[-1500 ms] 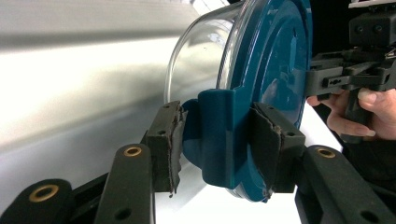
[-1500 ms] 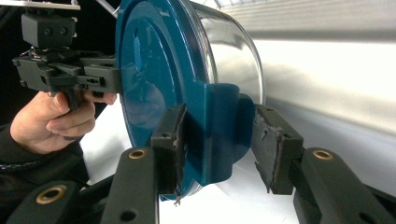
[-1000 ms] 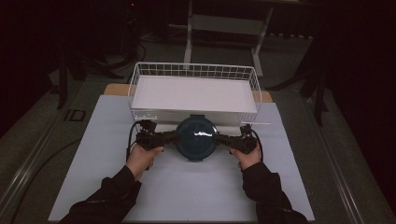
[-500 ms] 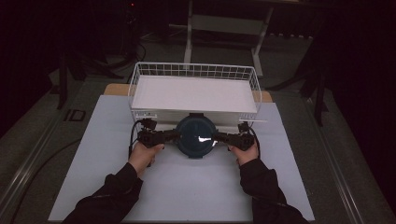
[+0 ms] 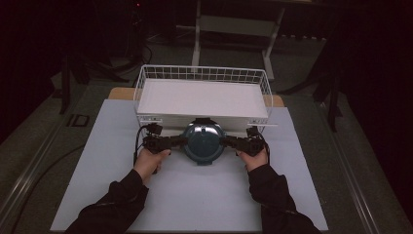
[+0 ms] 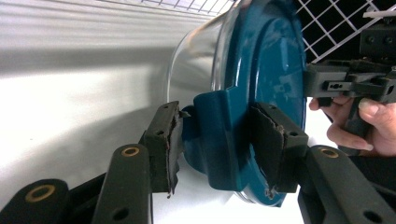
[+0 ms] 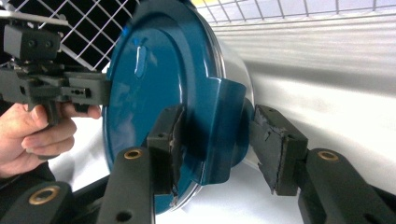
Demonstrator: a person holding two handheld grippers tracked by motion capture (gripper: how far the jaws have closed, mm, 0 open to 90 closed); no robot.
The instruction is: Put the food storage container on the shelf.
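Note:
A round glass container with a teal lid (image 5: 203,142) stands on the white mat, just in front of the wire basket. My left gripper (image 5: 181,141) comes in from its left. In the left gripper view the pads of the left gripper (image 6: 219,144) press on the lid's side tab (image 6: 219,126) from both sides. My right gripper (image 5: 228,141) reaches the opposite side. In the right gripper view the right gripper (image 7: 219,144) has the other tab (image 7: 224,121) between its jaws. They have just been opening a little, and a gap shows at the right pad (image 7: 275,144).
A white wire basket (image 5: 202,73) with a white floor stands right behind the container. The white mat (image 5: 195,195) stretches toward the person. Dark floor, cables and stand legs surround the table.
The left hand has sunk slightly and edged in toward the container. The container and the right hand have hardly moved.

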